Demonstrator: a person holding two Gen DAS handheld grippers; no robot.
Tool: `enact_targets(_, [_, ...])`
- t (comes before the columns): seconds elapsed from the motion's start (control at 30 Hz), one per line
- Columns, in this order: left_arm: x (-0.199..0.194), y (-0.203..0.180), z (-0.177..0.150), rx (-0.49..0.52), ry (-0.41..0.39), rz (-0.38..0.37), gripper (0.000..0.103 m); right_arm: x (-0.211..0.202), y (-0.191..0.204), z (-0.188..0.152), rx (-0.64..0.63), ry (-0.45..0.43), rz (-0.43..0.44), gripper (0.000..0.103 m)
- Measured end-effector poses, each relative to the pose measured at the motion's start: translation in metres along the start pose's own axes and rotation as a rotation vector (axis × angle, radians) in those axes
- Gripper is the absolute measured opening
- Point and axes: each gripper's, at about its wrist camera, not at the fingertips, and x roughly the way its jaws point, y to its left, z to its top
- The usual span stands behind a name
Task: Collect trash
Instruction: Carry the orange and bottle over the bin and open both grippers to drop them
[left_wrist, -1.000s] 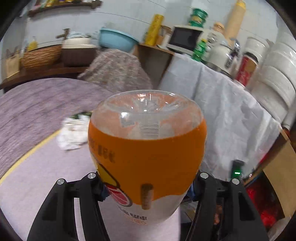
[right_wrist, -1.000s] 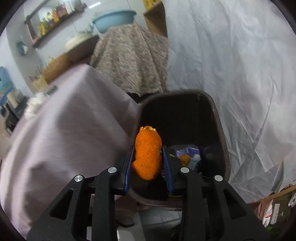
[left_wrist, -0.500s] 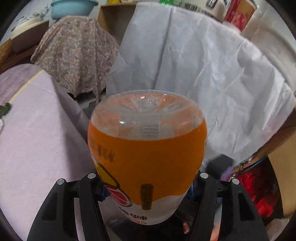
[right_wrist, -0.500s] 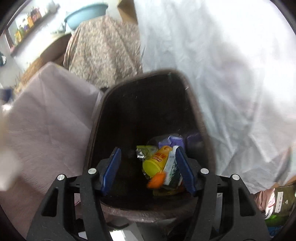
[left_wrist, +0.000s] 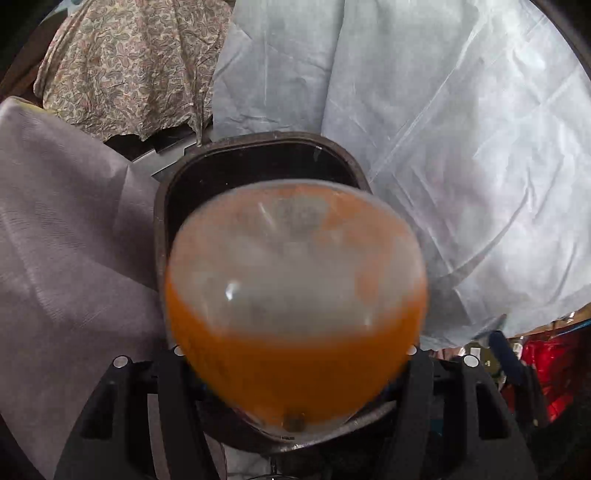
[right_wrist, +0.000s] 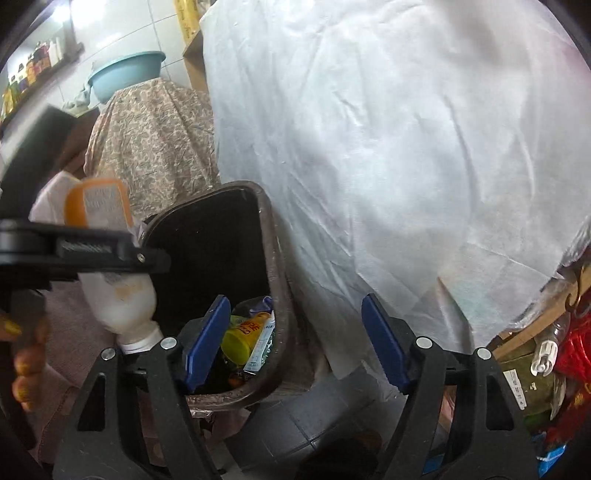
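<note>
My left gripper (left_wrist: 295, 373) is shut on an orange-labelled plastic bottle (left_wrist: 295, 306), held upside down over the dark brown trash bin (left_wrist: 258, 147). The bottle looks blurred. In the right wrist view the bottle (right_wrist: 110, 258) hangs cap down at the bin's left rim, clamped by the left gripper (right_wrist: 92, 251). My right gripper (right_wrist: 295, 339) is open and empty, over the bin's right rim (right_wrist: 275, 280). Inside the bin lie a yellow tube (right_wrist: 243, 334) and other wrappers.
A white sheet (right_wrist: 388, 147) drapes furniture right of the bin. A purple-grey tablecloth (left_wrist: 66, 240) hangs at the left. A paisley cloth (left_wrist: 129, 62) covers something behind the bin. Red bags and clutter (right_wrist: 569, 350) sit at far right. Grey tile floor (right_wrist: 314, 413) lies below.
My right gripper dropped the orange peel into the bin, opened and shifted right. My left gripper swung from the table to above the bin and tilted the bottle downward.
</note>
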Motion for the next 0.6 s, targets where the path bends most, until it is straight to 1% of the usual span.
enact_targets(0.03, [0.002, -0.001, -0.002, 0.011, 0.001, 0.002, 0.062, 0.000, 0.000, 0.000, 0.003, 0.000, 0.003, 0.075])
enact_targets(0.07, [0.003, -0.001, -0.002, 0.020, 0.003, 0.013, 0.065, 0.001, -0.001, 0.000, 0.007, 0.001, 0.002, 0.075])
enact_targets(0.1, [0.004, -0.002, -0.002, 0.021, 0.001, 0.018, 0.070, 0.001, -0.002, 0.000, 0.009, 0.000, 0.002, 0.076])
enact_targets(0.17, [0.001, -0.004, -0.001, 0.020, -0.015, 0.004, 0.073, 0.000, -0.005, -0.002, 0.017, -0.002, 0.007, 0.076])
enact_targets(0.33, [-0.011, -0.012, -0.004, 0.037, -0.067, 0.011, 0.075, -0.002, -0.005, 0.002, 0.033, -0.009, 0.001, 0.076])
enact_targets(0.47, [-0.042, -0.019, -0.008, 0.062, -0.152, 0.012, 0.075, -0.008, -0.005, 0.002, 0.027, -0.020, -0.016, 0.080])
enact_targets(0.53, [-0.062, -0.020, -0.011, 0.082, -0.199, 0.007, 0.078, -0.012, -0.003, 0.003, 0.026, -0.030, -0.018, 0.081])
enact_targets(0.6, [-0.089, -0.021, -0.019, 0.102, -0.266, -0.001, 0.083, -0.017, 0.003, 0.005, 0.020, -0.044, -0.034, 0.084])
